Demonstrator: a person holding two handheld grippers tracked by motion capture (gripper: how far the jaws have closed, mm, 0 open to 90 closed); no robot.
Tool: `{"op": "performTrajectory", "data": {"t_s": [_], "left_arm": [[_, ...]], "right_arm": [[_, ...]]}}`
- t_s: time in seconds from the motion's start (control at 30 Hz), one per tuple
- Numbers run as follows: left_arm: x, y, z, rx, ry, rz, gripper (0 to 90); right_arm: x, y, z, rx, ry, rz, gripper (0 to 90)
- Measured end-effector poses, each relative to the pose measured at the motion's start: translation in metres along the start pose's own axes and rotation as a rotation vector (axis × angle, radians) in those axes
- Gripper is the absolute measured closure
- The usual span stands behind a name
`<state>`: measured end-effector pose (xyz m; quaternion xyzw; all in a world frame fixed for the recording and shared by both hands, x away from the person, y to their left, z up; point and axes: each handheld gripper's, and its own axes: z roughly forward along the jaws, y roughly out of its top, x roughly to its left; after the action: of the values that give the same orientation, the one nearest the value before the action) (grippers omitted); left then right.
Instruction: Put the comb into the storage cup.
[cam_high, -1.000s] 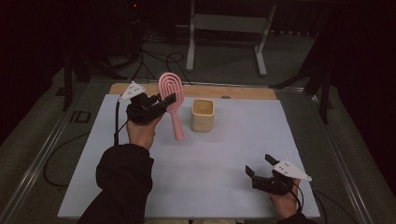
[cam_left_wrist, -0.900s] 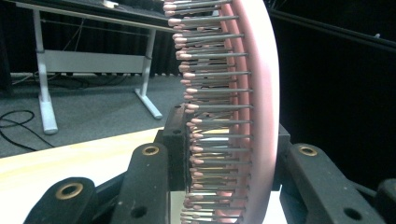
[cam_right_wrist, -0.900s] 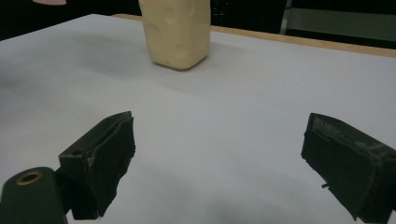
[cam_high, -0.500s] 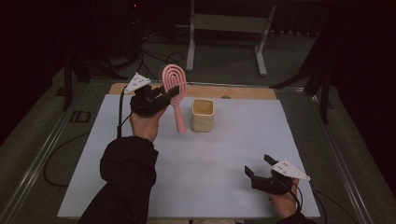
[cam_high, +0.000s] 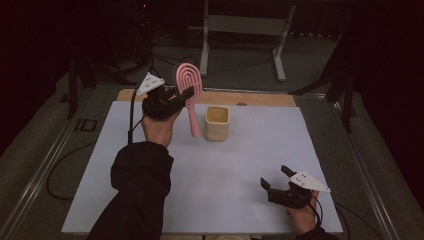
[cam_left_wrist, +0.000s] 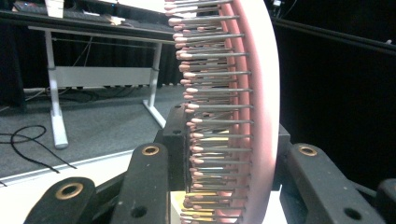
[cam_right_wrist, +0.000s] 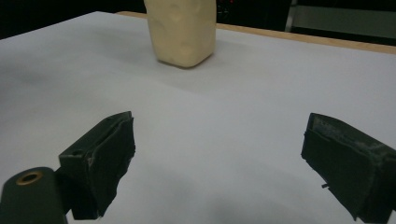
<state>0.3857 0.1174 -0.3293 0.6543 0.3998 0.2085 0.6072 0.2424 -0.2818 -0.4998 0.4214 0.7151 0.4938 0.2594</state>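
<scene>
Pink brush (cam_high: 189, 86) hangs handle-down in the clamped left claw (cam_high: 184, 95); I'd centre that handle over the cup (cam_high: 217, 122) before lowering. Right claw (cam_high: 276, 180) rests wide open, empty, on the bench (cam_high: 240, 165).

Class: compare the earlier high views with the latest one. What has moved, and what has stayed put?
The left gripper, shut on the pink brush, has lifted it off the table, handle hanging beside the cup. The cup and the open right gripper stayed put.

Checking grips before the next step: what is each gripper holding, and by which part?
The left gripper is shut on the pink hairbrush, clamped across its bristled head, handle hanging down. The right gripper is open, holding nothing.
</scene>
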Motion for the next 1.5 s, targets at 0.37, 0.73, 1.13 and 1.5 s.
{"op": "performTrajectory", "data": {"t_s": [0.37, 0.73, 1.13, 1.5], "left_arm": [[0.001, 0.006, 0.006, -0.001, 0.026, 0.012, 64.9], [0.001, 0.011, 0.014, -0.002, 0.05, 0.025, 64.9], [-0.001, 0.017, 0.026, -0.007, 0.068, 0.045, 64.9], [-0.006, 0.018, 0.041, -0.001, 0.079, 0.06, 64.9]], "right_arm": [[0.001, -0.001, 0.001, 0.0, 0.002, 0.001, 9.2], [0.002, -0.001, 0.002, 0.004, 0.006, -0.004, 9.2], [0.002, -0.001, 0.002, 0.0, 0.005, -0.001, 9.2], [0.002, -0.001, 0.003, 0.0, 0.009, 0.002, 9.2]]}}
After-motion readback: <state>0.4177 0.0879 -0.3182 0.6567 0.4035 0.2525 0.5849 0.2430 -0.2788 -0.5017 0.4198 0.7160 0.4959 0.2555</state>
